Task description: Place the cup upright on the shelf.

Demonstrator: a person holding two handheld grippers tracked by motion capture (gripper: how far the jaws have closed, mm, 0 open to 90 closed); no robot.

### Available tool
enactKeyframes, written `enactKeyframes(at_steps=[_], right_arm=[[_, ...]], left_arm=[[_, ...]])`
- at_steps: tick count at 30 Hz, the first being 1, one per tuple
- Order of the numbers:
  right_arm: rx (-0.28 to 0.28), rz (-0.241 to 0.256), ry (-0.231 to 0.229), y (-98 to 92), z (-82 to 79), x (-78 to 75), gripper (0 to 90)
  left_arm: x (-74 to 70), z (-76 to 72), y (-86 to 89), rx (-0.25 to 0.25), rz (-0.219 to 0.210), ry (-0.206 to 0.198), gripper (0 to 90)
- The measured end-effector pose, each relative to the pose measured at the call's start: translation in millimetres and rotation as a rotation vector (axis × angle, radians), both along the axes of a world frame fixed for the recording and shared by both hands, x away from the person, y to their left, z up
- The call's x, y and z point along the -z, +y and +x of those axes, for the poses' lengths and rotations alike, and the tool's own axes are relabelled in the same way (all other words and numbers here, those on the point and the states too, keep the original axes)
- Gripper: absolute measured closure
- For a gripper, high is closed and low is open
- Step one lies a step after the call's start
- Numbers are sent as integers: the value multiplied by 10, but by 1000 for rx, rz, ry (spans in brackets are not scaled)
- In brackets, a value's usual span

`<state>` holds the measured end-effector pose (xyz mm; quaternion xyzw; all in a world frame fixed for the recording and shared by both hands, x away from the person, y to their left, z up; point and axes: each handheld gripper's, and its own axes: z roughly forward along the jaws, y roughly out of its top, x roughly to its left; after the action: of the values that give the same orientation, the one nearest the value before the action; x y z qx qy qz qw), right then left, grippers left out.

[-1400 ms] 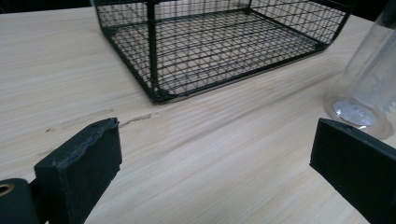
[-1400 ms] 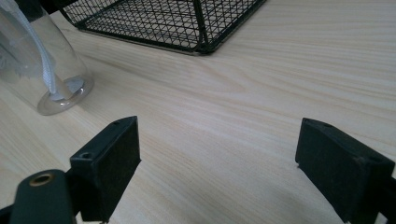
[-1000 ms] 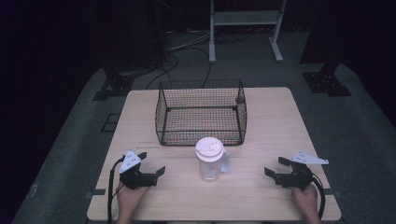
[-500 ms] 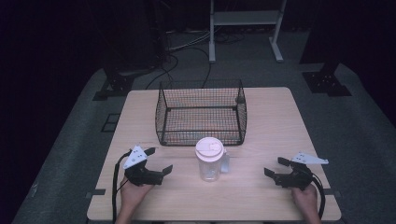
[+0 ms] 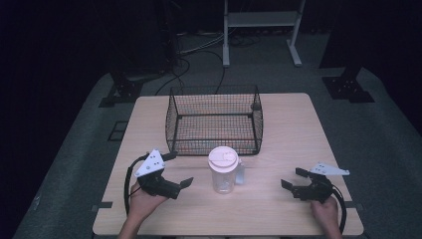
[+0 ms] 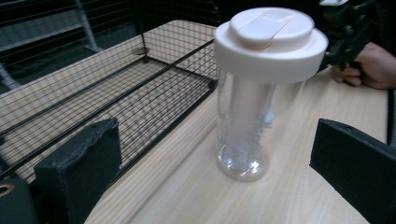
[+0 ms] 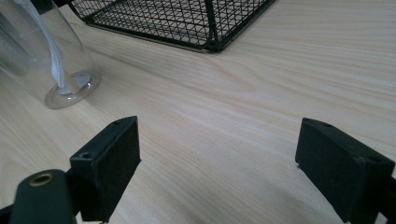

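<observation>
Clear tumbler (image 5: 222, 172), cream lid, upright before wire basket (image 5: 215, 119), both grippers spread wide, empty

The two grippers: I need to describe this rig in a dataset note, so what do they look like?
Both are black handheld tools. The left gripper and right gripper each carry a pale grey three-cornered plate on top and trail a black cable that loops back by the hand. Each has two flat, blocky black jaws with a rough, matte face, as the gripper views show. No sleeve is visible at either wrist.
</observation>
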<state>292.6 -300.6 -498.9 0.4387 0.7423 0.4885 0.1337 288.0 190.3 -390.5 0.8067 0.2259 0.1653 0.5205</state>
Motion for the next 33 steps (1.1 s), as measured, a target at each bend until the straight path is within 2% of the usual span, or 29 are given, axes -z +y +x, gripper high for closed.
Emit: enactKeyframes(at_steps=[5, 9, 12, 20, 27, 28, 29, 33], right_arm=[[-2, 5, 3, -1, 3, 0, 129], [-8, 6, 4, 1, 1, 0, 129], [-13, -1, -2, 4, 2, 0, 129], [-22, 11, -3, 4, -1, -1, 129], [-28, 17, -8, -2, 1, -1, 129], [-24, 20, -7, -4, 6, -1, 129], [-22, 24, -5, -5, 5, -2, 129], [-27, 25, -8, -7, 7, -2, 129]], left_arm=[[-106, 48, -119, 46, 43, 28, 12], [-147, 69, -187, 71, 58, 43, 12], [-184, 88, -258, 115, 66, 65, 13], [-252, 152, -430, 154, 128, 75, 12], [-283, 217, -547, 196, 159, 102, 12], [-301, 221, -582, 201, 160, 90, 12], [-305, 234, -597, 207, 161, 95, 12], [-303, 288, -643, 209, 187, 111, 11]])
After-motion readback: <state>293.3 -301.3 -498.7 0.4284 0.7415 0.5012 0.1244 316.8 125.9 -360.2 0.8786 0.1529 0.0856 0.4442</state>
